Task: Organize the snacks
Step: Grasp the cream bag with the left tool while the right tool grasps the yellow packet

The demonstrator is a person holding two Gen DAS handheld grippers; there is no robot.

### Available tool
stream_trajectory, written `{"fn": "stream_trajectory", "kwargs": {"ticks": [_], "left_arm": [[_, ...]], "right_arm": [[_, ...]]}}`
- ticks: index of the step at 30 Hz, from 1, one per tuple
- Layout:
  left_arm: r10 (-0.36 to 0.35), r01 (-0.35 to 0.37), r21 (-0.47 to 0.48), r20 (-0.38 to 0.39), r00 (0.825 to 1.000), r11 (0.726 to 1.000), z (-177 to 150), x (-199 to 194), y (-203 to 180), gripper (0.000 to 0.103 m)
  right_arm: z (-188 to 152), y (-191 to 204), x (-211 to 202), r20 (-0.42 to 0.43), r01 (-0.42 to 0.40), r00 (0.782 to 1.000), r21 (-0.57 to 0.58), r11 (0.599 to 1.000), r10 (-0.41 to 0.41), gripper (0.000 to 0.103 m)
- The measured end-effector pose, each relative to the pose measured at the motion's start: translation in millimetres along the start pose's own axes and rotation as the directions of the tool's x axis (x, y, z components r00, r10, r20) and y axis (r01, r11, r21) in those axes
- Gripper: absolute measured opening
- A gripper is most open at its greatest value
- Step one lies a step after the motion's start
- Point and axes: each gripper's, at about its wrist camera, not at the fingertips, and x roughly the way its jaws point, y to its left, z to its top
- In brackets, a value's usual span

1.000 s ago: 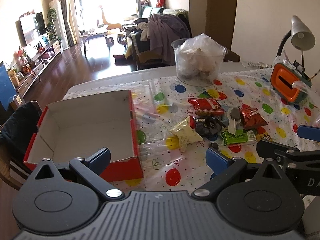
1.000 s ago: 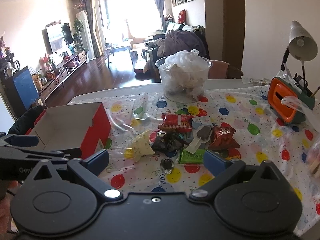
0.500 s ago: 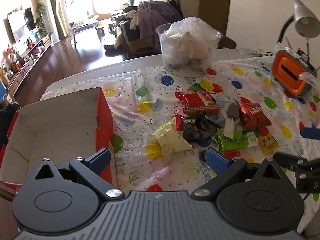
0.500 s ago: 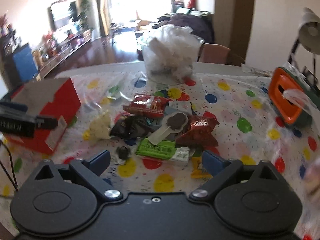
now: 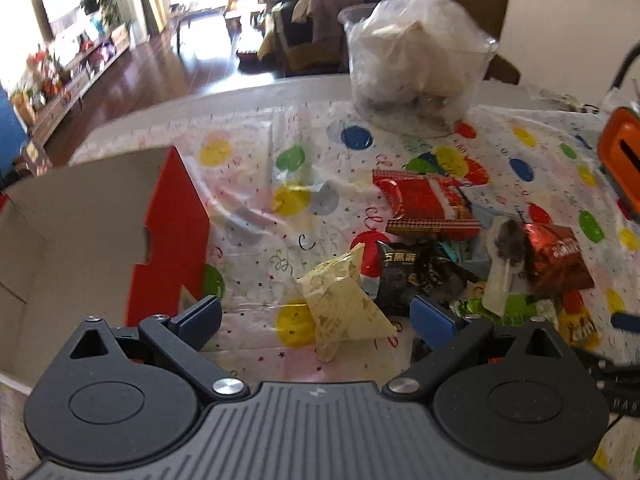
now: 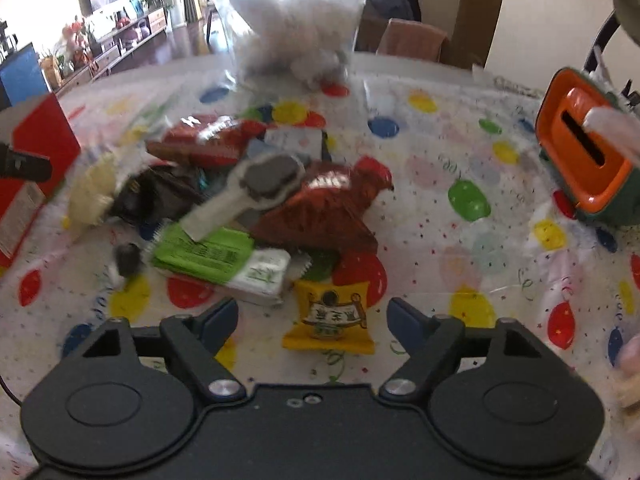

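Note:
A pile of snack packets lies on the balloon-print tablecloth. My left gripper (image 5: pixel 316 314) is open, with a pale yellow pyramid packet (image 5: pixel 342 302) lying between its fingers. Behind it are a black packet (image 5: pixel 412 276), a red packet (image 5: pixel 424 204) and a dark red packet (image 5: pixel 554 258). An open red cardboard box (image 5: pixel 172 232) stands to the left. My right gripper (image 6: pixel 312 320) is open over a small yellow packet (image 6: pixel 330 314). A green packet (image 6: pixel 208 254), a dark red packet (image 6: pixel 324 212) and a grey lollipop-shaped snack (image 6: pixel 268 178) lie just beyond.
A clear tub stuffed with plastic bags (image 5: pixel 416 64) stands at the back of the table. An orange and green holder (image 6: pixel 584 160) sits at the right. The red box (image 6: pixel 28 160) and the left gripper's tip (image 6: pixel 24 164) show at the left of the right wrist view.
Both grippers have moved forward and down toward the snack pile. The left one now straddles the yellow pyramid packet; the right one has closed in on the small yellow packet. Both stay open.

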Motion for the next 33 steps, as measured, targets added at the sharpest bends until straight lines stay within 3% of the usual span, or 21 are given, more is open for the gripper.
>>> {"fn": "stream_trajectory", "kwargs": {"ticks": [5,9,13,18,20,23,27,33], "left_arm": [[-0.075,0.056,-0.133,-0.145,0.987,0.99,12.3,41.7,11.2,0.088],[-0.128,0.079,-0.226,-0.211,0.969,0.971,12.3,63.2,20.8,0.081],[-0.15,0.088,-0.25,-0.242,0.959,0.964,12.1,76.0,22.6,0.073],[-0.186,0.103,-0.296,-0.268,0.945,0.95,14.1,89.1,26.4,0.064],[-0.188,0.107,-0.294,-0.263,0.946,0.95,14.2,89.9,25.3,0.06],[-0.188,0.11,-0.285,-0.26,0.947,0.952,14.5,89.9,22.5,0.047],[-0.172,0.098,-0.279,-0.253,0.952,0.955,13.0,87.7,21.4,0.038],[-0.145,0.074,-0.286,-0.237,0.961,0.955,8.2,77.5,24.1,0.033]], "right_arm": [[-1.7,-10.9,13.5,-0.03,-0.04,0.999,0.023,0.999,0.041,0.076],[0.2,-19.0,21.6,-0.045,-0.059,0.997,0.059,0.996,0.062,0.076],[1.3,-23.9,30.0,-0.063,-0.085,0.994,0.091,0.992,0.091,0.069],[0.4,-24.3,30.6,-0.053,-0.093,0.994,0.086,0.992,0.098,0.058],[0.4,-25.4,29.7,-0.05,-0.091,0.994,0.087,0.992,0.095,0.047],[0.6,-28.9,29.5,-0.044,-0.084,0.995,0.096,0.992,0.088,0.038],[-1.5,-30.7,27.5,-0.035,-0.09,0.995,0.103,0.991,0.094,0.035],[-4.1,-33.2,20.1,-0.017,-0.09,0.996,0.111,0.99,0.092,0.032]]}}
